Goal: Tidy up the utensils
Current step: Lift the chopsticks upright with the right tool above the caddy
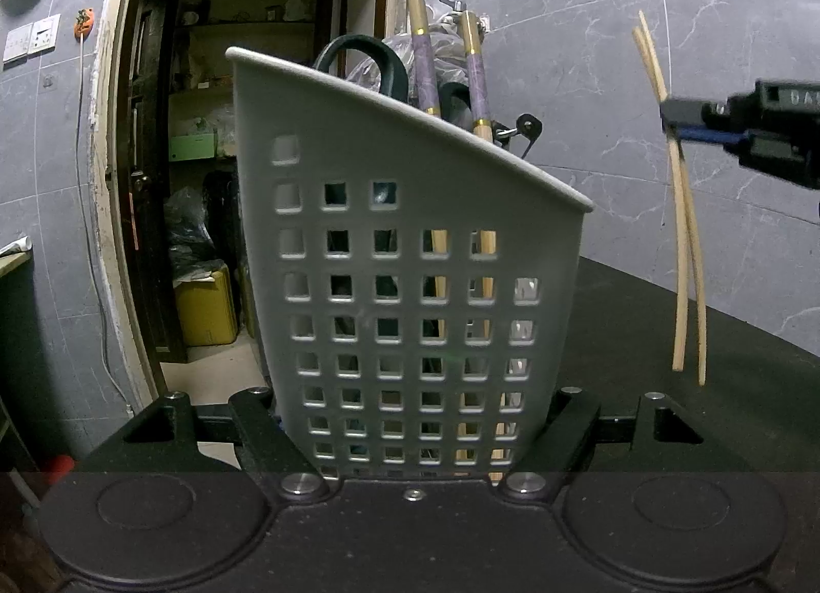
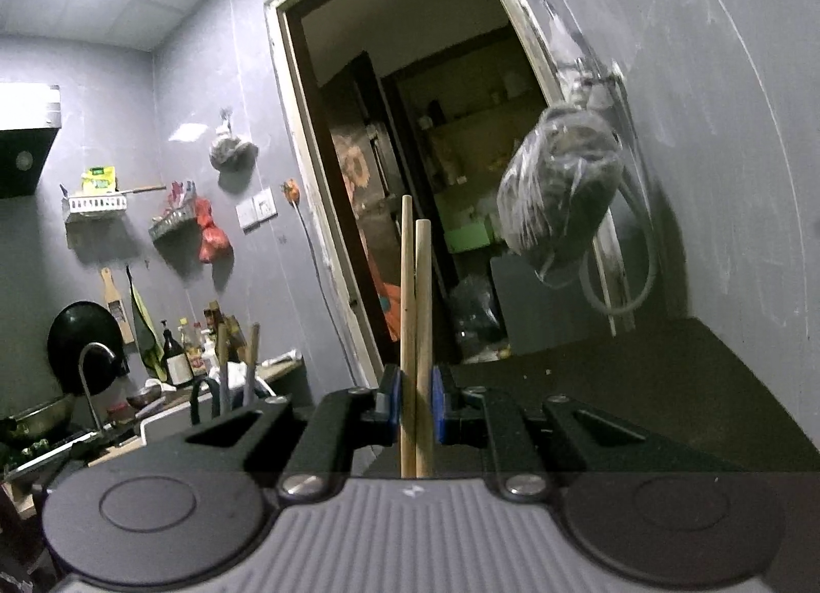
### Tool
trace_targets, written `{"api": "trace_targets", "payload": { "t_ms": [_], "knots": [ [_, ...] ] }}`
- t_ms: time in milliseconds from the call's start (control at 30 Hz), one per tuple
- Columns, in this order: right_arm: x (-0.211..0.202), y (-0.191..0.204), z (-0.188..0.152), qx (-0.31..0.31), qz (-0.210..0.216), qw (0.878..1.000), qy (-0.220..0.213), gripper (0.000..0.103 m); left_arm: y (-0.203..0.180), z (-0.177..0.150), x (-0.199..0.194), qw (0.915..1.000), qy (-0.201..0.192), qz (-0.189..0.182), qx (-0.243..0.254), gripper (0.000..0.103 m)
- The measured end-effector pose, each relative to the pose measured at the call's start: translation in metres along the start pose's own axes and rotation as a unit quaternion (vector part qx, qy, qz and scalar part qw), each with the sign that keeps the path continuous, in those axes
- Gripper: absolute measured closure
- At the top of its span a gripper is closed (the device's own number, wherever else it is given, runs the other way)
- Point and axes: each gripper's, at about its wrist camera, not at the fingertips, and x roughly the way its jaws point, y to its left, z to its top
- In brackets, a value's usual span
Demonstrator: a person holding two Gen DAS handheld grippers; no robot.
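A grey perforated utensil holder (image 1: 410, 254) fills the left wrist view, tilted, with my left gripper (image 1: 415, 418) shut on its lower sides. Inside it stand purple-handled chopsticks (image 1: 474, 75) and dark-handled scissors (image 1: 359, 60). To the right of the holder, my right gripper (image 1: 671, 124) hangs in the air, shut on a pair of plain wooden chopsticks (image 1: 684, 254) that hang upright above the black table (image 1: 640, 336). In the right wrist view the same wooden chopsticks (image 2: 415, 295) stand upright between the blue pads of my right gripper (image 2: 415, 406).
An open doorway (image 1: 230, 183) to a storeroom lies behind the holder. A plastic bag (image 2: 558, 193) hangs on the grey wall at right. A sink tap (image 2: 95, 362), wok and bottles crowd the counter at far left in the right wrist view.
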Motion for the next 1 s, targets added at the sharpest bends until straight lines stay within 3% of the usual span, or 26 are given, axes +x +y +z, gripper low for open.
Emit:
{"api": "trace_targets", "payload": {
  "t_ms": [433,1000],
  "knots": [
    [-0.017,0.036,0.031,-0.033,0.042,0.997,-0.059,0.089,0.000,0.001,-0.001,1.0000,0.000,0.000,0.000,0.025],
    [-0.004,0.095,0.065,-0.060,0.152,0.978,-0.126,0.089,0.000,0.000,-0.001,1.0000,0.000,0.000,0.000,0.025]
  ]
}}
